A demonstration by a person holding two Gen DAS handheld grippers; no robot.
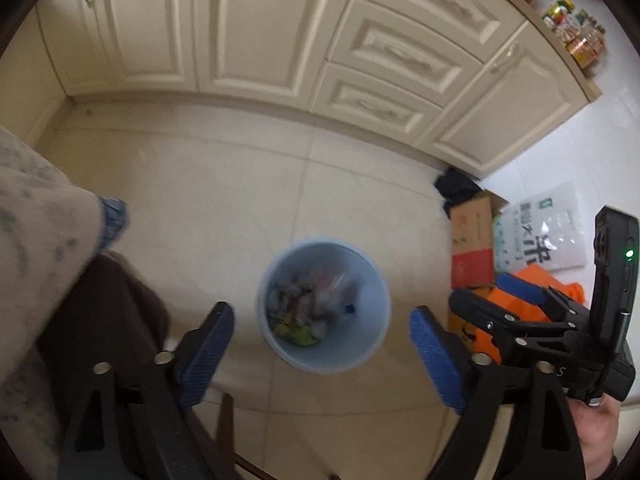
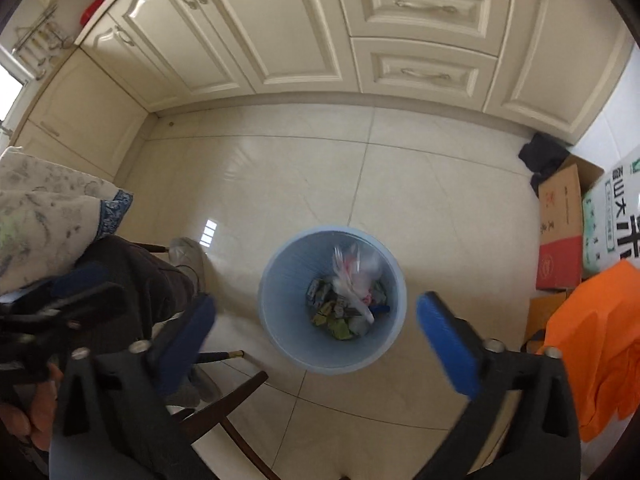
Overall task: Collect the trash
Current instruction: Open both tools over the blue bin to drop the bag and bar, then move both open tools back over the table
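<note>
Both wrist views looked down onto a pale blue wastebasket (image 1: 324, 304) standing on the cream tiled floor (image 1: 240, 184) in front of the kitchen cabinets (image 1: 256, 28). The bin already held a layer of trash (image 2: 348, 304): crumpled wrappers, a whitish plastic bag (image 2: 356, 268) lying on top towards the far wall, and a small blue piece near the right side. The bag looked blurred in the right view, so it may have just landed, though that is only a guess.

The left tongs (image 1: 322, 354) were spread wide with nothing between the blue pads, hovering above the near rim of the bin. The right tongs (image 2: 316, 350) were likewise spread and empty, also above the near rim; in the left view they appeared at the right edge, beside an orange bag (image 1: 528, 300).

As a judgement, at least one load was in the bin and both tools were free for the next pick. No loose litter showed on the visible floor. A cardboard box (image 2: 560, 232), a rice sack (image 1: 548, 232) and a dark cloth (image 2: 544, 156) sat by the wall, well apart from the bin; whether any of these counted as trash could not be told.
</note>
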